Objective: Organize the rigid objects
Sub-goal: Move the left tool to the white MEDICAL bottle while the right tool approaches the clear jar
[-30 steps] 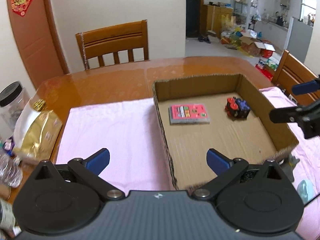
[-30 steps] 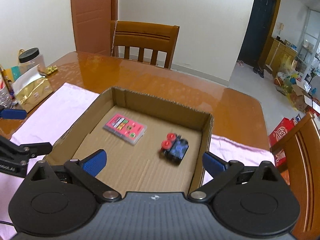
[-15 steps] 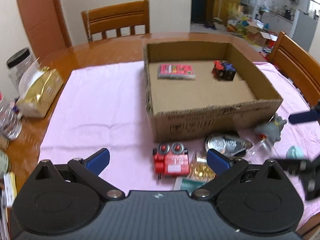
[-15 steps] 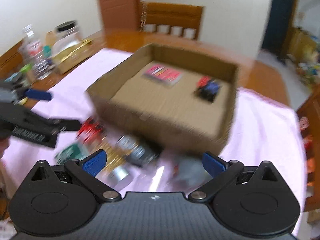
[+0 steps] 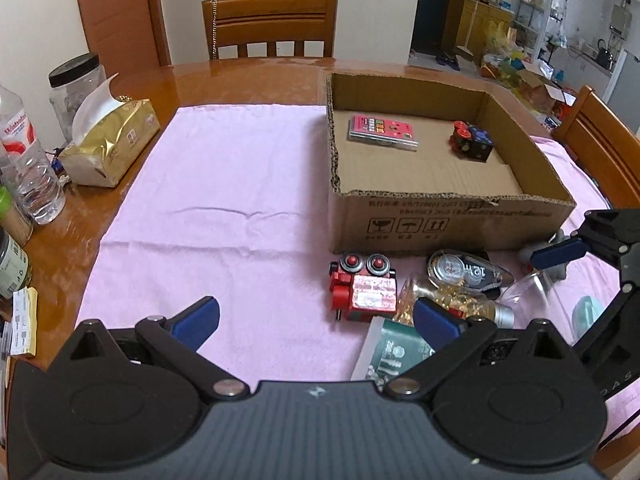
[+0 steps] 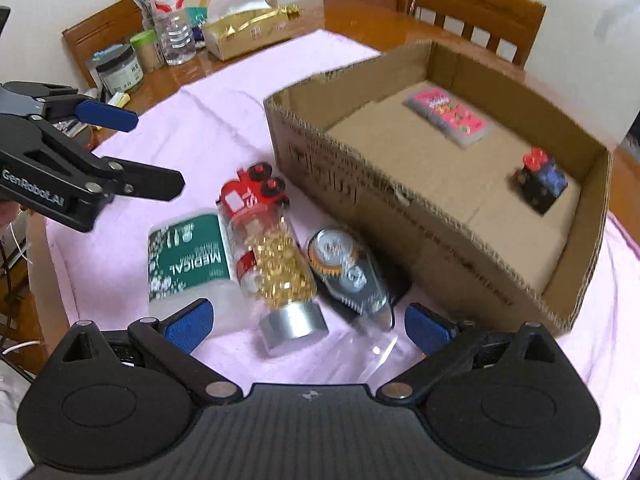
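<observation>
An open cardboard box (image 5: 448, 222) (image 6: 360, 184) on a pink cloth holds a pink flat case (image 5: 382, 131) (image 6: 448, 114) and a black-blue-red toy block (image 5: 472, 143) (image 6: 540, 182). In front of it lie a red toy (image 5: 362, 288) (image 6: 250, 190), a clear bottle of gold capsules (image 5: 452, 298) (image 6: 280, 268), a correction-tape dispenser (image 5: 464, 272) (image 6: 348, 268) and a green medical pack (image 5: 394, 352) (image 6: 186, 260). My left gripper (image 5: 316, 320) (image 6: 132, 148) is open and empty above the cloth near the red toy. My right gripper (image 6: 308, 324) is open and empty just before the bottle's cap.
A gold tissue pack (image 5: 110, 146), a water bottle (image 5: 28, 168) and jars stand on the wooden table's left side. Wooden chairs (image 5: 272, 26) stand at the far side and right. A grey toy (image 5: 556, 258) and a pale teal object (image 5: 586, 312) lie right of the box.
Both grippers pulled back from over the box and dropped low over the cloth; the loose items in front of the box came into view. Both stayed open and empty.
</observation>
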Demonstrator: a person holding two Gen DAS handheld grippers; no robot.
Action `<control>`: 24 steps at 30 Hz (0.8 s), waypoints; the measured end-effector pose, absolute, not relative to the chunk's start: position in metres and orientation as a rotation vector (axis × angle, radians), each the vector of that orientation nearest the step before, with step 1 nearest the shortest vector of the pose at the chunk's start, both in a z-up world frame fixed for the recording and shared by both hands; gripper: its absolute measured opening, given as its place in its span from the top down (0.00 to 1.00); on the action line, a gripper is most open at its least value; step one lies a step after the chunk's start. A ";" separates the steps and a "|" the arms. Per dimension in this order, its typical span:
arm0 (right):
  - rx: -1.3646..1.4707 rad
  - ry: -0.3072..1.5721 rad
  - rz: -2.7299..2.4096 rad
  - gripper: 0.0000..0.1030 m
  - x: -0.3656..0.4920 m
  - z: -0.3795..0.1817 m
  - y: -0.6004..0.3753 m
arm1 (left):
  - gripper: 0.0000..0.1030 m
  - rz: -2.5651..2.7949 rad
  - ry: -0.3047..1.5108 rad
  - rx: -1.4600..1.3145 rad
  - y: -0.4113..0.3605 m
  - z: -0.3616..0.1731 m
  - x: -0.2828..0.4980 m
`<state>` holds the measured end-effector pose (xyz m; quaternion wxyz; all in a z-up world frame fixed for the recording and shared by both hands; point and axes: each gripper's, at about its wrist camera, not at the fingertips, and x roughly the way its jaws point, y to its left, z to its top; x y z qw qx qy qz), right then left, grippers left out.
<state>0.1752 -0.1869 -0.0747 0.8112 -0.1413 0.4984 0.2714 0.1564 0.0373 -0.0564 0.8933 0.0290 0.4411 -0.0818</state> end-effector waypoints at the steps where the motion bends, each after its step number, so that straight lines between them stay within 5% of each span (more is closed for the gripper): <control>1: -0.305 1.073 0.575 0.00 0.172 -0.074 -0.188 | 0.01 -0.172 0.916 0.065 0.037 -0.057 0.156; 24: -0.174 1.214 0.448 0.00 0.083 -0.081 -0.225 | 0.01 -0.263 0.928 0.181 -0.005 -0.056 0.131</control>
